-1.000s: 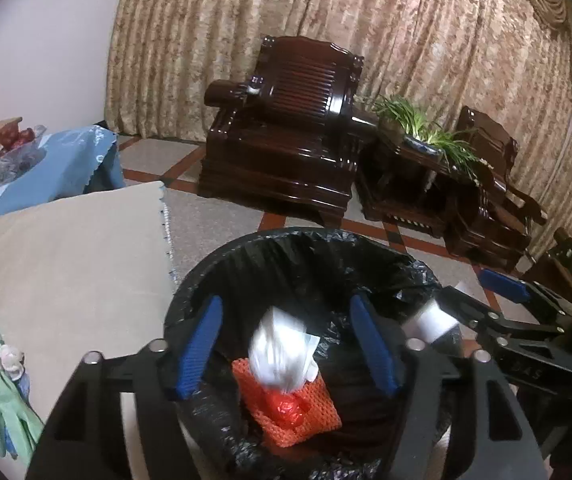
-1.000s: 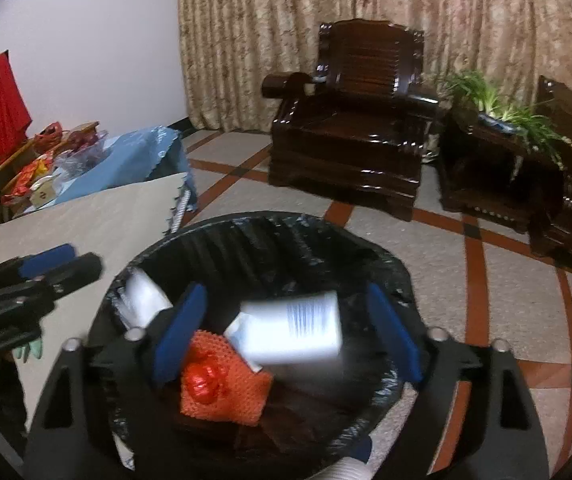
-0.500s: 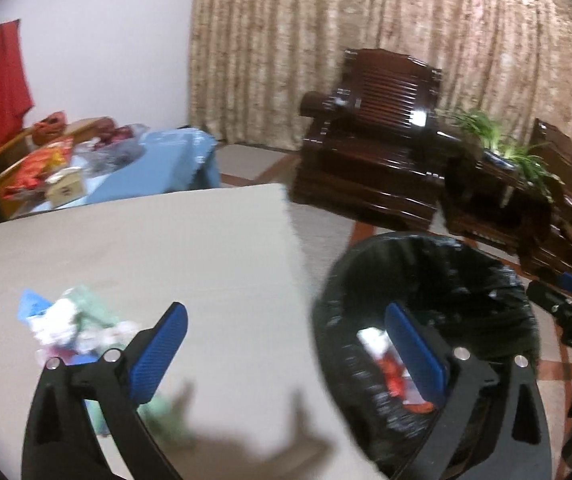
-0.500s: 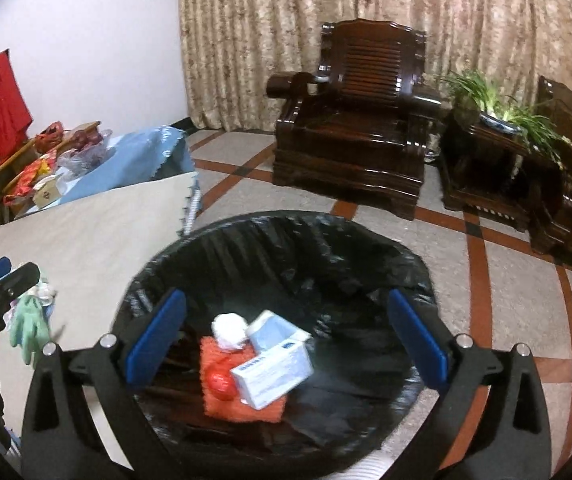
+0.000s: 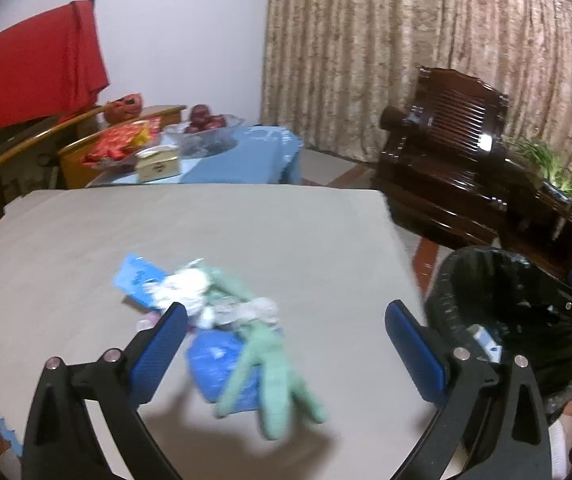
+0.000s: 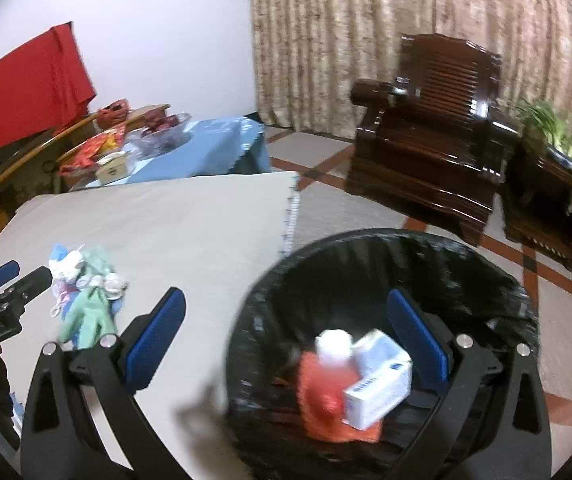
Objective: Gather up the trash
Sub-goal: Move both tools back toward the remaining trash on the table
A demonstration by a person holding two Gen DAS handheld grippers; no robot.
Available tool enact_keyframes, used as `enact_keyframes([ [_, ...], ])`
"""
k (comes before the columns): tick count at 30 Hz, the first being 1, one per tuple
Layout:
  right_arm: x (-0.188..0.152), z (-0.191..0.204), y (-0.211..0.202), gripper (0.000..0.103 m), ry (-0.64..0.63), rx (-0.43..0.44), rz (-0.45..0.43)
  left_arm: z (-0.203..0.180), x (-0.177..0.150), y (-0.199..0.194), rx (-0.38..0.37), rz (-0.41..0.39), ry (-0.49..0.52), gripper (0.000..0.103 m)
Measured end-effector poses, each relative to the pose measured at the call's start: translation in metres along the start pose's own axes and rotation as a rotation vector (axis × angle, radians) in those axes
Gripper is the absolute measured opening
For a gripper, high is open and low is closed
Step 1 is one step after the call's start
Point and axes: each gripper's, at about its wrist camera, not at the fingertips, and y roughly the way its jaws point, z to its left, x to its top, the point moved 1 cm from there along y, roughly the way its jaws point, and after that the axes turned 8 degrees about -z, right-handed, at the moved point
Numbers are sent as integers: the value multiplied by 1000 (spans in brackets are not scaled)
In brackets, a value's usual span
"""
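Note:
A pile of trash lies on the beige table (image 5: 246, 232): a green glove (image 5: 270, 376), a blue bag (image 5: 214, 364), a blue packet (image 5: 136, 276) and crumpled white paper (image 5: 184, 290). My left gripper (image 5: 286, 340) is open and empty just above and in front of the pile. The black-lined trash bin (image 6: 386, 280) stands off the table's right edge; it holds a white box (image 6: 378, 384), an orange net (image 6: 318, 392) and a white wad (image 6: 334, 344). My right gripper (image 6: 286, 336) is open and empty over the bin's left rim. The pile also shows in the right wrist view (image 6: 86, 292).
A dark wooden armchair (image 6: 426, 140) and a side table with a plant (image 6: 554, 152) stand behind the bin. A blue-clothed table (image 5: 222, 160) with a fruit bowl, a box and red packets sits beyond the beige table. A red cloth (image 5: 34, 64) hangs at left.
Both grippers let their trash fall into the bin and opened. My left gripper swung left from the bin to over the pile on the table. My right gripper shifted left.

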Motion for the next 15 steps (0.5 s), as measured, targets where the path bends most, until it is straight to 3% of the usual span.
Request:
enact_keyframes([
  [6, -1, 52, 13, 98, -67, 97, -13, 47, -10, -4, 75, 8, -43, 97],
  [15, -10, 108, 41, 98, -92, 190, 35, 96, -28, 4, 149, 37, -75, 97],
])
